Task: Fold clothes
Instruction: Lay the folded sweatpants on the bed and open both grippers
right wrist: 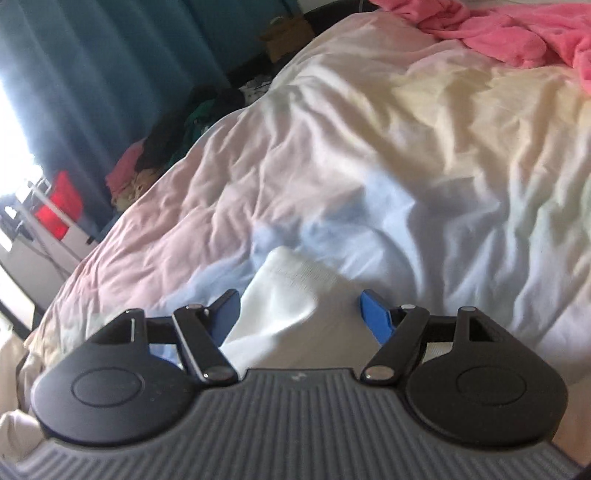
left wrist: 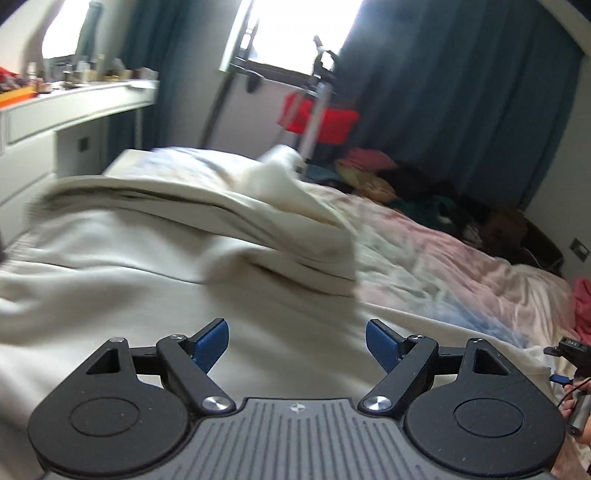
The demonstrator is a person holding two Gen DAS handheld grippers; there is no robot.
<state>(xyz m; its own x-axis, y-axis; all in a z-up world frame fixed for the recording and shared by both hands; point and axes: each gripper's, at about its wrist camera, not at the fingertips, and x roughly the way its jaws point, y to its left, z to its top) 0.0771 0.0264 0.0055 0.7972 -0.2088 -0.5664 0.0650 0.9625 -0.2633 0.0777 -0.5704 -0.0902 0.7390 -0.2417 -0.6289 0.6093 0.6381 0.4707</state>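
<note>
While both tools stand with jaws spread, the clothing lies free on the bed.

Item, cream garment (left wrist: 155,258): one piece, on the bed (left wrist: 443,266), folded over itself, the upper layer a thick band whose long axis runs from the left edge of the left wrist view toward its centre right, where the fold ends bluntly. A ribbed, gathered edge shows at the far left. The view is blurred, so the kind of garment cannot be told.

Item, left tool (left wrist: 297,345): one, released, nothing between its two blue pads (left wrist: 210,345), held above the cream cloth.

Item, right tool (right wrist: 300,317): one, released. A white ribbed cuff (right wrist: 291,273), whether sleeve or leg cannot be told, lies between the jaws, pointing away from the tool toward the middle of the bed; the pads stand clear of it on both sides.

Item, duvet (right wrist: 369,147): one, pastel in pink, yellow and blue, crumpled, covering the bed.

Item, pink cloth (right wrist: 517,33): one heap at the bed's far corner.

Item, mixed clothes pile (left wrist: 406,188): one, along the far side of the bed under the dark blue curtains (left wrist: 461,92).

Item, red bins (left wrist: 321,118): two, on a stand by the window.

Item, white worktop (left wrist: 74,107): one, at left, crowded with small bottles, too blurred to count.
</note>
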